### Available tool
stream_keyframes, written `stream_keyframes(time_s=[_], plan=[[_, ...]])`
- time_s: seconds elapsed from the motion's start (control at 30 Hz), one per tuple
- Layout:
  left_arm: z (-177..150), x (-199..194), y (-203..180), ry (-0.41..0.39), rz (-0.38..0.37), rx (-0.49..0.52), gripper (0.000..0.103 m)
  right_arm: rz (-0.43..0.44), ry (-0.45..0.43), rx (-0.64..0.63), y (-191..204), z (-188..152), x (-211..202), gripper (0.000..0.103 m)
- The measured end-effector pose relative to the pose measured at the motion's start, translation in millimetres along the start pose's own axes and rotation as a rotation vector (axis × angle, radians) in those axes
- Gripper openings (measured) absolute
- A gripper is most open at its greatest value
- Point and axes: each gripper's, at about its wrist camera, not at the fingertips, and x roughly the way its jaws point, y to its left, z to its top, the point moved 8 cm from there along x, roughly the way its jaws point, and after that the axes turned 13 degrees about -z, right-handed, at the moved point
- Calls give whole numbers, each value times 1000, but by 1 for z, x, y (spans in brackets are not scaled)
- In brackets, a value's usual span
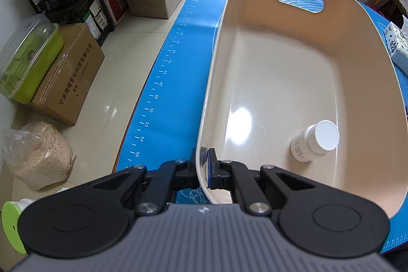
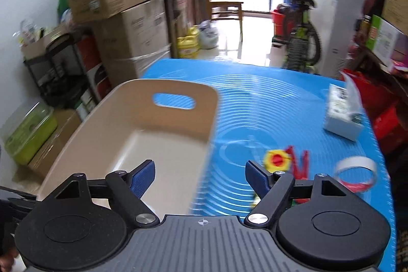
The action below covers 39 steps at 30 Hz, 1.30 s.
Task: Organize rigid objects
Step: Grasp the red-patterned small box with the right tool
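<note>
A beige plastic bin (image 1: 357, 47) with a handle slot stands on the blue mat (image 1: 178, 47). My left gripper (image 1: 204, 167) is shut on the bin's near rim. A small white bottle (image 1: 315, 142) lies on its side inside the bin at the near right. In the right wrist view the bin (image 2: 173, 119) is at the left. My right gripper (image 2: 200, 176) is open and empty above the bin's right wall. A yellow and red toy (image 2: 276, 159), a red clip-like piece (image 2: 301, 165) and a tape roll (image 2: 357, 172) lie on the mat (image 2: 255, 98) to the right.
A white tissue pack (image 2: 343, 114) sits at the mat's far right; it also shows in the left wrist view (image 1: 397, 45). Cardboard boxes (image 1: 68, 73), a black shelf and a green container (image 1: 28, 60) stand on the floor left of the table. A bicycle (image 2: 303, 32) stands behind.
</note>
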Motion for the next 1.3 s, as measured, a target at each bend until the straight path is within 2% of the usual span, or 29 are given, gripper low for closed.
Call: stream_keyframes(time_s=[0.17,0.43,0.77,1.0,1.07,1.1,1.13,1.3], plan=[[0,0,0,0,-1,-1,7,-77,0,27,-36,-12,6,82],[0,-1,1,0,-2,-2,7,-169,103,19,-71,-65,25,82],[0,-1,1,0,-2,-2,7,-196,202,46,-92,-113,54,81],[0,-1,1,0,-2,-3,7,-166,209,87,-95,-118,63,73],[0,-1,1,0,-2,-2,7,-146,210,95,-94,-118,65,65],[0,-1,1,0,-2,-2,7,-138,211,96,-94,-118,65,57],[0,-1,1,0,-2,-2,7,-134,214,97,-93,-118,65,46],[0,-1,1,0,-2,-2,7,-144,211,120,-99,-118,62,44]])
